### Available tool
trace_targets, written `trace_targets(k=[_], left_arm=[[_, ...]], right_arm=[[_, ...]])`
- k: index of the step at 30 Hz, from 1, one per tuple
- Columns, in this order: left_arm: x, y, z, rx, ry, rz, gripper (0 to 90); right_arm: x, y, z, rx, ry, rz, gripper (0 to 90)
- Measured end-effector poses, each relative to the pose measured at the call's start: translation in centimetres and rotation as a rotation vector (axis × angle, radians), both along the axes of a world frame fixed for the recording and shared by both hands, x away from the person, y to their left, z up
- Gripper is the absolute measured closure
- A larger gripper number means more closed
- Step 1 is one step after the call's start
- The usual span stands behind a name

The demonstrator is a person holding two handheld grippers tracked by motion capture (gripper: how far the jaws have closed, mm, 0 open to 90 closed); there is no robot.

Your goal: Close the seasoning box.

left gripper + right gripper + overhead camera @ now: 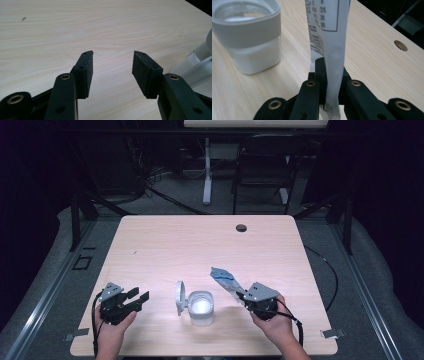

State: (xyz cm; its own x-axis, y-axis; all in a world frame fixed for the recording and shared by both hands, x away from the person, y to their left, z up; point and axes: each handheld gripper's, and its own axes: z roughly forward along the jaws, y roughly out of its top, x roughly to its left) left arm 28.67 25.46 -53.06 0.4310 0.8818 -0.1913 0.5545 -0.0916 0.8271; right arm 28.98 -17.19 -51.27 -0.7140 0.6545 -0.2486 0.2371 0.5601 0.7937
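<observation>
**Jar open, packet gripped**

Pale wood table [165, 240], round hole [241, 228] near far edge. White jar [201, 307] near front edge, lid [179, 298] hinged up at its left. Left gripper [138, 298] left of jar, jaws apart, empty. Right gripper [241, 295] right of jar, clamped on blue-and-white packet [223, 279], perhaps a sachet, angled up toward the left.

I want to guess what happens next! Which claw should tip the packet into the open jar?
Probably the right claw: it is shut on the packet, just beside the open jar. The left claw is open, holding nothing.
</observation>
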Motion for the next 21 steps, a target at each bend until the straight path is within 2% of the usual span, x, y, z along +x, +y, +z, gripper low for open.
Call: trace_targets(k=[2,6,13,17,21], left_arm=[[0.0,-0.1,0.1,0.005,0.003,-0.013,51.4],[0.0,-0.3,0.0,0.007,0.006,-0.015,51.4],[0.1,-0.3,-0.1,0.008,0.010,-0.018,51.4],[0.1,-0.3,-0.2,0.006,0.009,-0.020,51.4],[0.2,-0.3,-0.2,0.009,0.008,-0.018,51.4]], right_arm=[[0.2,-0.2,-0.1,0.041,-0.001,-0.019,84.9],[0.4,-0.4,-0.5,0.059,0.021,-0.030,85.0],[1.5,-0.8,-1.7,0.109,0.060,-0.087,85.4],[2.0,-1.0,-2.1,0.106,0.070,-0.105,85.4],[2.7,-1.1,-2.4,0.124,0.074,-0.136,85.5]])
